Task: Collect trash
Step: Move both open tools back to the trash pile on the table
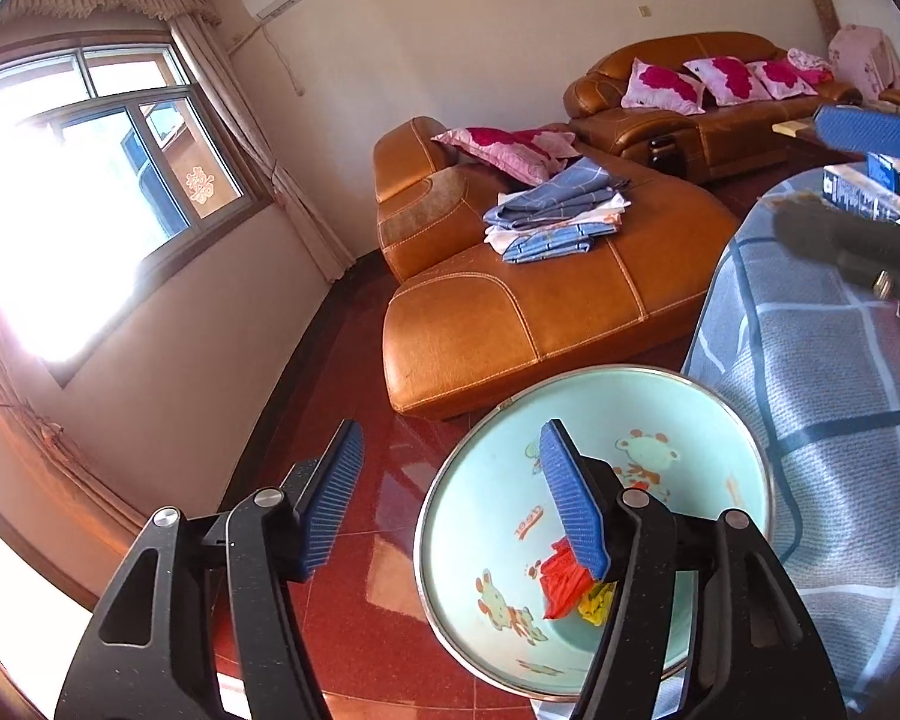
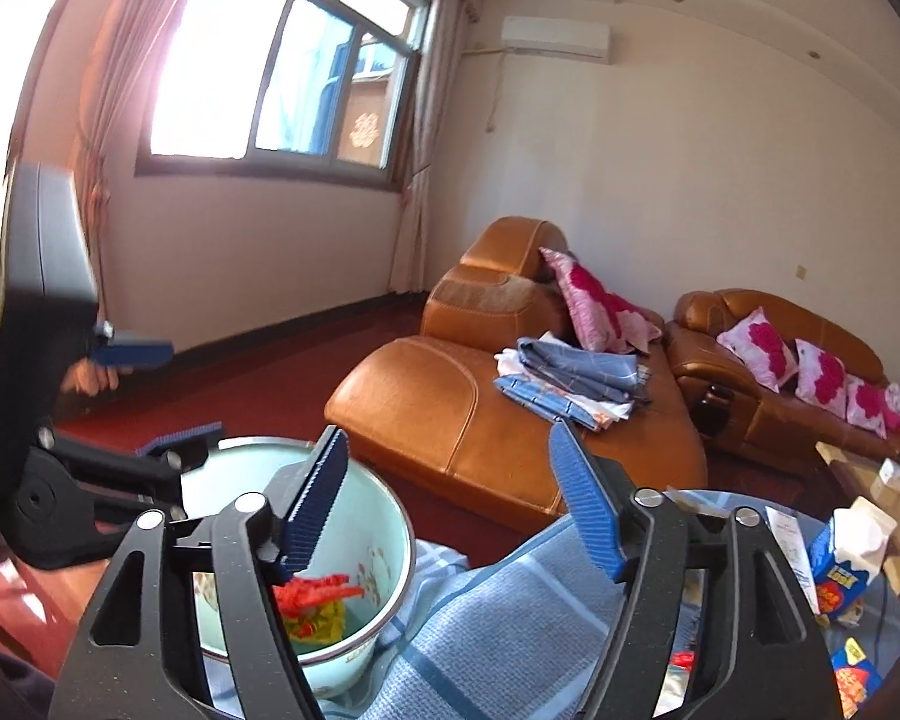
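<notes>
A pale green enamel basin (image 1: pixel 498 516) with cartoon prints stands on the red floor beside the table; it also shows in the right wrist view (image 2: pixel 384 546). Red and yellow wrappers (image 1: pixel 564 585) lie in it, seen too in the right wrist view (image 2: pixel 315 600). My left gripper (image 1: pixel 450 504) is open and empty above the basin's left rim. My right gripper (image 2: pixel 450 510) is open and empty above the basin and table edge. A blue and white carton (image 2: pixel 840 564) and a small blue and red packet (image 2: pixel 855 669) lie on the table at right.
The table has a blue checked cloth (image 2: pixel 510 618). An orange leather chaise (image 1: pixel 510 312) with folded blue bedding (image 1: pixel 552 210) stands behind the basin, a sofa (image 1: pixel 690 102) with pink cushions beyond. A window (image 2: pixel 270 60) is at left.
</notes>
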Motion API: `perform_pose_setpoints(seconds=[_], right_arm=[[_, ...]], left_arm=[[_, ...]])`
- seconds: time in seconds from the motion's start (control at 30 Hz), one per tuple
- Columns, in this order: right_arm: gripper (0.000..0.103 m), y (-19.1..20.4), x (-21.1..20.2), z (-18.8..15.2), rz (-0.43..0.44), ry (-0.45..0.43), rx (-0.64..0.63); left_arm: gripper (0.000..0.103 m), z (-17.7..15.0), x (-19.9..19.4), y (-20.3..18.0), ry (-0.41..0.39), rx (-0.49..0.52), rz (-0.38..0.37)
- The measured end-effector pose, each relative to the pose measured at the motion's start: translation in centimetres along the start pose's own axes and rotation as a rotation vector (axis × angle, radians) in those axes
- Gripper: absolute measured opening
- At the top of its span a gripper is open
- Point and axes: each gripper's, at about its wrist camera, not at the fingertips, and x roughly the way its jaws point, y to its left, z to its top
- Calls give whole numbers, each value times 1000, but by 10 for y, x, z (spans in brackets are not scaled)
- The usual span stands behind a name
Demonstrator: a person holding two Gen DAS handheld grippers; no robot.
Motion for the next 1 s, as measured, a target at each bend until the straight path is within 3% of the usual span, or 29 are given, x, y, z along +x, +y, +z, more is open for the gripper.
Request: perform_pose_setpoints(seconds=[0.17,0.33,0.5,0.67,0.83,1.0], right_arm=[[71,-26,-38,15,-86,-19,61],[71,-68,-90,-1,-255,8,136],[72,-112,-140,-46,-476,82,263],[71,-135,-181,-103,-615,180,366],[71,-139,-205,-149,-693,263,424],[71,-138,-208,-185,-703,350,507]], left_arm=[[68,8,-11,5,-38,-12,4],[72,13,-20,7,-72,-55,-10],[73,15,-28,-31,-86,-15,-109],[73,16,-47,-88,-113,41,-241],[73,12,-80,-141,-156,81,-376],[73,6,-100,-176,-160,65,-469]])
